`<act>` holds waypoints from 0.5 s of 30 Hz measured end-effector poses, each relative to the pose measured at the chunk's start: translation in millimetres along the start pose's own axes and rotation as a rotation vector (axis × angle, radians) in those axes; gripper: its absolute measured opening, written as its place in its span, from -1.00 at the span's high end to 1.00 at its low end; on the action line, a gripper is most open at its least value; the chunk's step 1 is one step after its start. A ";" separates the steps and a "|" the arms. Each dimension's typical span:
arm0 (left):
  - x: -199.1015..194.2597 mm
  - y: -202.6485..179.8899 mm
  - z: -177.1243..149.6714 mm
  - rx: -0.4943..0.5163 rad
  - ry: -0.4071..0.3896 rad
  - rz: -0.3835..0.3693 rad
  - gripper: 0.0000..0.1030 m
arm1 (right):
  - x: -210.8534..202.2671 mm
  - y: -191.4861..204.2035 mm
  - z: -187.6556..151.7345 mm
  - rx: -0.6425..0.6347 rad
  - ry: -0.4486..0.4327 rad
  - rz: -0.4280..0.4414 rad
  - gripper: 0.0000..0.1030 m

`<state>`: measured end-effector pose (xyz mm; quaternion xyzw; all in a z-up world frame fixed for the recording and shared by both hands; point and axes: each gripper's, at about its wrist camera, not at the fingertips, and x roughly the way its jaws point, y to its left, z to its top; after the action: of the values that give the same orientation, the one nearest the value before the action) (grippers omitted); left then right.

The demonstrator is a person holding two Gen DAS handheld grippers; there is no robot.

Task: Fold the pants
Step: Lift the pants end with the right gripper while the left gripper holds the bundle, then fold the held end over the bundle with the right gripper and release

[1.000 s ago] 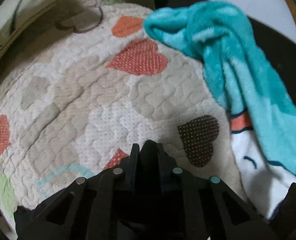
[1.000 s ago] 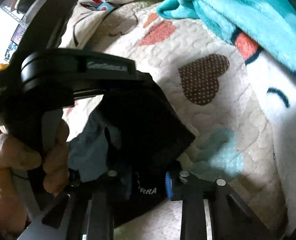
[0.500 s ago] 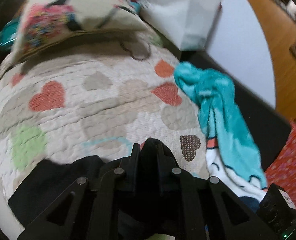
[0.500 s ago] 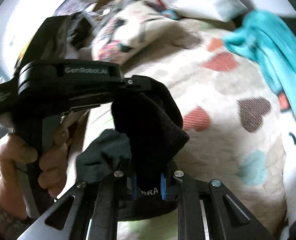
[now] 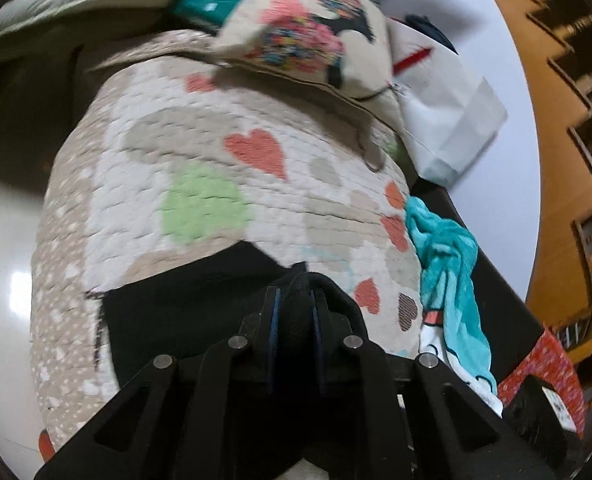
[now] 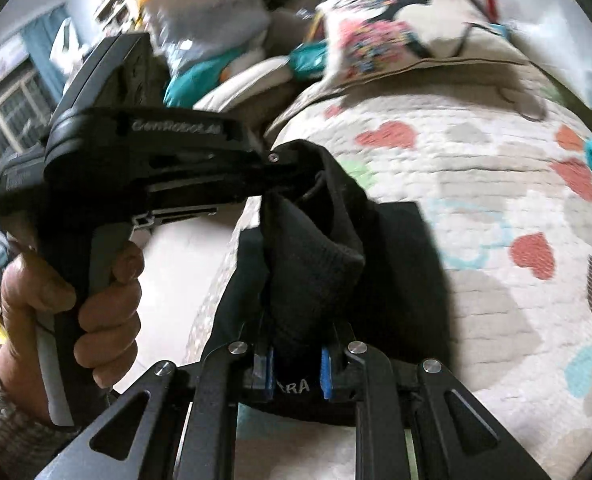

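Observation:
The black pants (image 5: 184, 300) hang over the near part of a quilted bed cover printed with hearts (image 5: 216, 152). My left gripper (image 5: 294, 300) is shut on the waistband and holds it up. My right gripper (image 6: 296, 354) is shut on another part of the waistband (image 6: 312, 280), with white lettering between its blue pads. The left gripper's body (image 6: 144, 168) and the hand on it show at the left of the right wrist view, its tip close above the right gripper's hold. The rest of the pants (image 6: 408, 272) drape below onto the cover.
A teal and white fleece blanket (image 5: 448, 280) lies at the bed's right edge. A patterned pillow (image 5: 308, 32) and a white bag (image 5: 448, 120) sit at the far end. A red box (image 5: 544, 376) is at the lower right. White floor (image 5: 4, 280) shows left of the bed.
Both grippers have lifted and pulled back with the waistband. More of the black pants now shows draped on the cover, and the view takes in the pillow and the far end of the bed.

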<state>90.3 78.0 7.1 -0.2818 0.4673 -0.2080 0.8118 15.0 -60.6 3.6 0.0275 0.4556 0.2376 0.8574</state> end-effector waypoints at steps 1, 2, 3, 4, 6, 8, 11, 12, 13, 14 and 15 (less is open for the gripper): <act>-1.3 8.5 -0.3 -0.018 -0.006 -0.002 0.73 | 4.8 5.5 0.4 -0.016 0.008 -0.008 0.66; -2.0 13.6 0.0 -0.030 -0.011 -0.005 0.73 | 9.8 10.5 0.9 -0.030 0.016 -0.016 0.66; -2.8 19.5 0.7 -0.045 -0.015 -0.008 0.73 | 15.5 14.6 2.1 -0.042 0.023 -0.025 0.66; -3.4 24.6 1.5 -0.058 -0.018 -0.008 0.73 | 20.8 18.4 3.1 -0.052 0.028 -0.034 0.66; -1.9 35.0 3.5 -0.086 -0.020 0.004 0.73 | 28.8 25.5 3.7 -0.069 0.032 -0.056 0.65; -0.5 43.5 3.9 -0.100 -0.023 0.041 0.73 | 35.6 31.7 4.8 -0.085 0.030 -0.084 0.62; 2.9 54.9 5.0 -0.143 -0.012 0.078 0.73 | 41.7 40.3 0.4 -0.106 0.018 -0.111 0.46; 2.7 58.8 4.6 -0.155 -0.010 0.079 0.73 | 41.6 42.0 -1.1 -0.110 0.012 -0.114 0.43; 2.8 61.8 4.3 -0.167 -0.008 0.085 0.73 | 41.3 44.5 -2.9 -0.116 0.008 -0.116 0.37; 2.7 64.1 3.7 -0.175 -0.007 0.097 0.73 | 41.3 46.8 -5.9 -0.125 0.006 -0.112 0.28; 2.2 66.1 3.2 -0.180 -0.008 0.115 0.73 | 40.9 49.5 -7.8 -0.132 0.007 -0.108 0.26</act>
<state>99.0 127.4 -36.1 -0.3269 0.4964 -0.1173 0.7956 9.2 -0.4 -19.3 -0.0545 0.4429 0.2205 0.8673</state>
